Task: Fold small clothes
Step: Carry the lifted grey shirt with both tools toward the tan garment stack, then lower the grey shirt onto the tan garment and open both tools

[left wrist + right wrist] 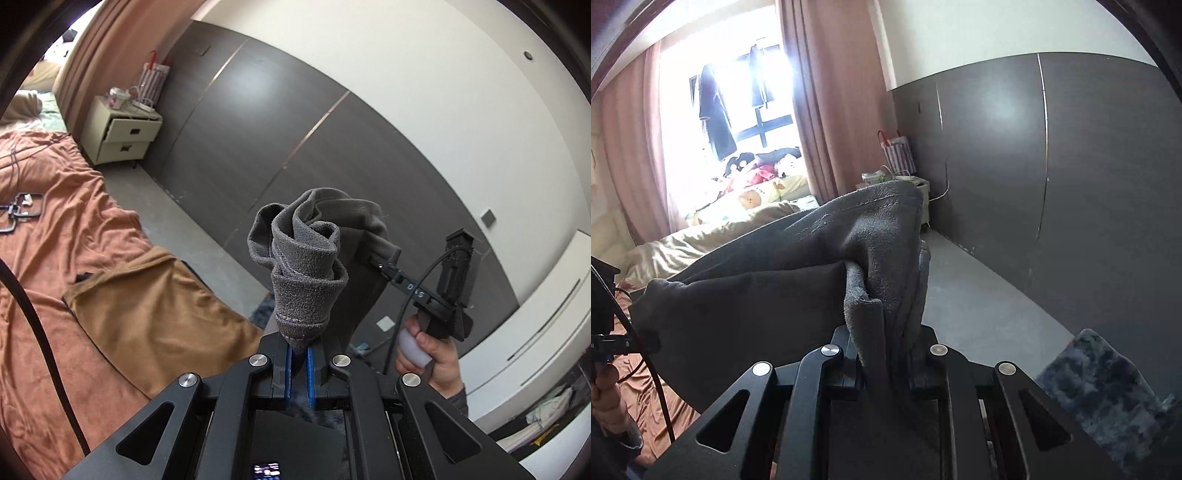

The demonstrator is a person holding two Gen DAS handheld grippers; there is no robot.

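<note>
A small dark grey fleece garment [314,266] hangs in the air between my two grippers, above the edge of the bed. My left gripper [300,360] is shut on one bunched corner of it, between blue pads. My right gripper [886,363] is shut on another edge of the same garment [775,288], whose cloth hides the fingertips. In the left wrist view the right gripper [384,267] shows at the right, pinching the cloth, with a hand on its handle. The cloth sags between the two grips.
A bed with a rust-orange cover [66,229] and a tan blanket [155,314] lies to the left. A cream nightstand [118,133] stands by the dark wall panels. Grey floor [979,295] runs beside the bed. A blue-grey fuzzy rug [1108,398] lies at the lower right.
</note>
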